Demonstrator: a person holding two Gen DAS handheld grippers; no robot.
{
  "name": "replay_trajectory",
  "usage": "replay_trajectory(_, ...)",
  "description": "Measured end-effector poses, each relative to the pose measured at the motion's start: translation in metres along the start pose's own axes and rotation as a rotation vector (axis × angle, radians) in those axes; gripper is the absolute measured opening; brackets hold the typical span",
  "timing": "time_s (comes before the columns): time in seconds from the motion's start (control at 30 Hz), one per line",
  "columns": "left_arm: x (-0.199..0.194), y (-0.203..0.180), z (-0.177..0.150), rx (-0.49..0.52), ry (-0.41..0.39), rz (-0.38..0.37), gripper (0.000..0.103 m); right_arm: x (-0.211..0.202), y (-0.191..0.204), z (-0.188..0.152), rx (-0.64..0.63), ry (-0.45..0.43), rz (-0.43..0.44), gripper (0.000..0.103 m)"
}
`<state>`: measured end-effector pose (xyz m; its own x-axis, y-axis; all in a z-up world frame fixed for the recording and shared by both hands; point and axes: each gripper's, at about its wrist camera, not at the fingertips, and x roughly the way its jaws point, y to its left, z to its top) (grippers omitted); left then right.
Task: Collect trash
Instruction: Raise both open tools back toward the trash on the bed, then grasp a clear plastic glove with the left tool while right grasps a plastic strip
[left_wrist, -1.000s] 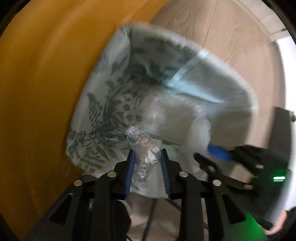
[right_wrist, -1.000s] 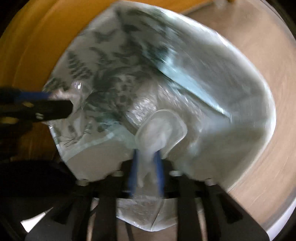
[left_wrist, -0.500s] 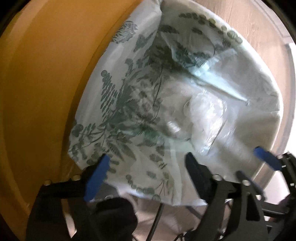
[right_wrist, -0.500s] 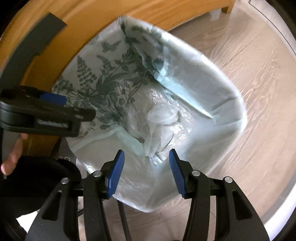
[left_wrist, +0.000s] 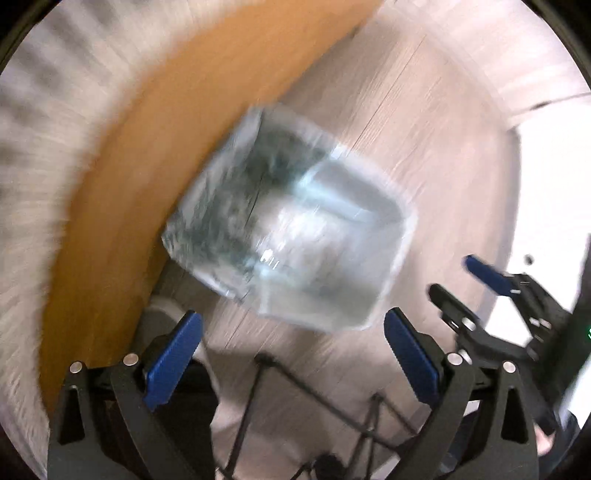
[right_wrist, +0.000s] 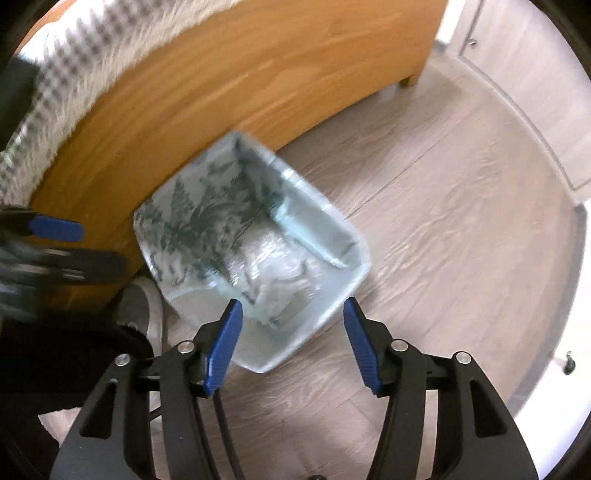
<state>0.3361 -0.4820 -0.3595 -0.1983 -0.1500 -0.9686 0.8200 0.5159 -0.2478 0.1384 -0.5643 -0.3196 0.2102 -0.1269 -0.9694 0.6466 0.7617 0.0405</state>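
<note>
— Where's the trash?

— Crumpled clear plastic (right_wrist: 280, 273) lies at the bottom of the fern-print bag (right_wrist: 192, 218), which stands open on the floor against the wooden bed frame (right_wrist: 221, 92).

— And your fingers?

— My left gripper (left_wrist: 291, 354) and right gripper (right_wrist: 291, 343) are above the bag, jaws opening, nothing between them. I'd lift straight, clear of the rim.

— Surroundings?

— Pale wood-grain floor (right_wrist: 443, 229) beyond the bag; checked bedding (right_wrist: 74, 62) above the frame.
</note>
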Motion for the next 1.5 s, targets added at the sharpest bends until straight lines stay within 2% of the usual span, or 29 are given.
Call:
replay_trajectory(0.07, -0.033, 0.001, -0.012, -0.005, -0.084, -0.057, 0.095, -0.022, -0.008, 0.004, 0.021, -0.05, -0.018, 0.058)
replay_trajectory(0.1, -0.058, 0.005, -0.023, -0.019, -0.149, -0.088, 0.095, -0.034, -0.011, 0.008, 0.025, -0.082, -0.031, 0.059)
replay_trajectory(0.17, -0.088, 0.012, -0.037, -0.038, -0.24, -0.099, 0.095, -0.053, -0.01, 0.019, 0.008, -0.133, -0.066, 0.06)
replay_trajectory(0.27, -0.144, 0.033, -0.072, -0.08, -0.393, -0.049, 0.095, -0.093, 0.006, 0.043, -0.04, -0.25, -0.08, 0.06)
replay_trajectory(0.37, -0.199, 0.06, -0.11, -0.143, -0.537, 0.007, 0.095, -0.135, 0.031, 0.061, -0.083, -0.382, -0.051, 0.06)
replay_trajectory(0.43, -0.24, 0.079, -0.141, -0.194, -0.644, 0.085, 0.095, -0.161, 0.056, 0.073, -0.113, -0.462, -0.013, 0.06)
replay_trajectory(0.53, -0.284, 0.105, -0.178, -0.248, -0.776, 0.133, 0.095, -0.197, 0.102, 0.085, -0.184, -0.567, 0.062, 0.06)
replay_trajectory(0.67, -0.329, 0.141, -0.225, -0.319, -0.903, 0.172, 0.095, -0.229, 0.161, 0.089, -0.286, -0.641, 0.159, 0.06)
replay_trajectory(0.8, -0.369, 0.186, -0.274, -0.411, -0.996, 0.274, 0.095, -0.238, 0.228, 0.09, -0.405, -0.663, 0.248, 0.06)
replay_trajectory(0.9, -0.383, 0.224, -0.304, -0.49, -1.024, 0.311, 0.095, -0.233, 0.273, 0.092, -0.477, -0.657, 0.305, 0.06)
replay_trajectory(1.03, -0.385, 0.289, -0.341, -0.638, -0.997, 0.346, 0.095, -0.224, 0.326, 0.094, -0.576, -0.628, 0.342, 0.06)
replay_trajectory(1.1, -0.379, 0.315, -0.355, -0.69, -0.981, 0.334, 0.095, -0.22, 0.351, 0.094, -0.615, -0.614, 0.359, 0.06)
replay_trajectory(1.13, -0.373, 0.331, -0.361, -0.713, -0.958, 0.302, 0.095, -0.217, 0.363, 0.095, -0.627, -0.603, 0.373, 0.06)
replay_trajectory(1.23, -0.349, 0.353, -0.372, -0.764, -0.909, 0.236, 0.095, -0.208, 0.397, 0.092, -0.655, -0.556, 0.433, 0.06)
replay_trajectory(1.27, -0.346, 0.357, -0.376, -0.775, -0.9, 0.24, 0.095, -0.207, 0.407, 0.09, -0.658, -0.536, 0.462, 0.06)
replay_trajectory(1.37, -0.338, 0.366, -0.393, -0.803, -0.896, 0.292, 0.094, -0.195, 0.442, 0.077, -0.639, -0.418, 0.606, 0.06)
replay_trajectory(1.5, -0.334, 0.38, -0.429, -0.872, -0.892, 0.347, 0.094, -0.182, 0.497, 0.04, -0.658, -0.245, 0.784, 0.06)
